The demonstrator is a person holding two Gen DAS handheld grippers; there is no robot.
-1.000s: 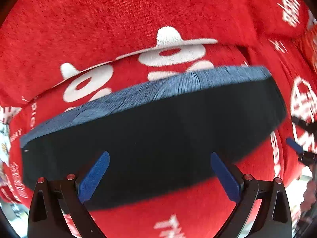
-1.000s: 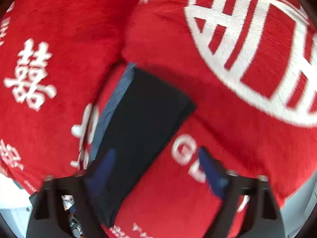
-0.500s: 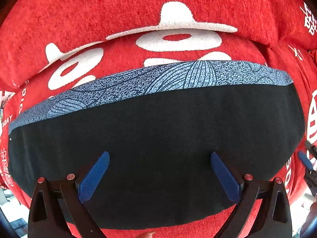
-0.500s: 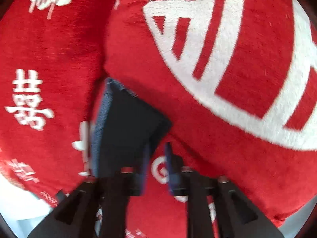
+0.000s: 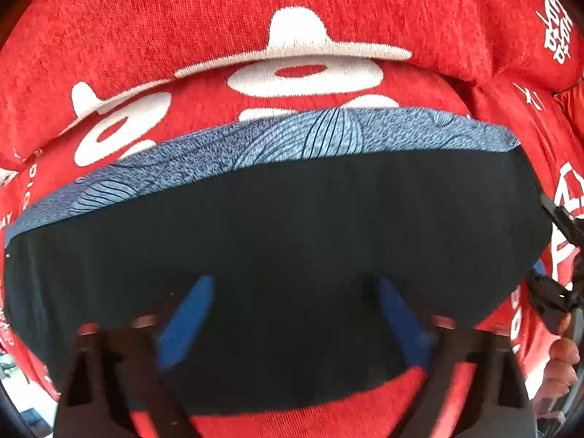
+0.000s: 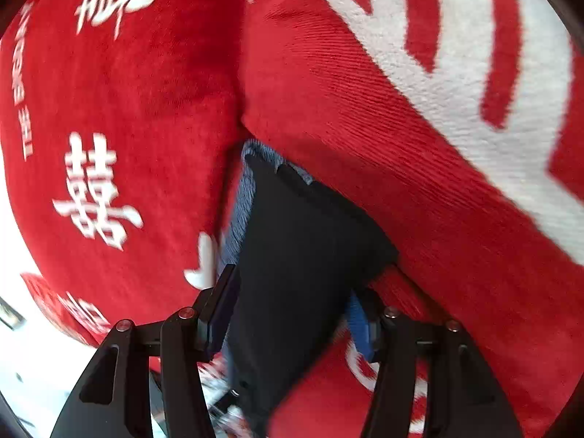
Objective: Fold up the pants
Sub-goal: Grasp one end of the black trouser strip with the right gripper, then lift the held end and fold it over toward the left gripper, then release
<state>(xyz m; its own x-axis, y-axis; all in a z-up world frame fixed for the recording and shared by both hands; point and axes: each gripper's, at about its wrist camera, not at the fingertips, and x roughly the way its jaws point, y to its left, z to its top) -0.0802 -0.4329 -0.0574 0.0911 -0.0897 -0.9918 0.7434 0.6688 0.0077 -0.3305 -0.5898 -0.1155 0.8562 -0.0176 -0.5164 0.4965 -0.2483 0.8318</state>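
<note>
The black pants (image 5: 277,241) lie folded on the red blanket (image 5: 255,11), with a blue patterned band (image 5: 292,138) along the far edge. The left gripper (image 5: 292,314) is closing over the black cloth — if its pads already press, I cannot tell. The right gripper (image 6: 288,314) is closing on the pants' end (image 6: 303,255) — cloth stands between its fingers.

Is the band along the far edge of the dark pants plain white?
No, the band on the pants is blue-grey with dark curved lines.
</note>
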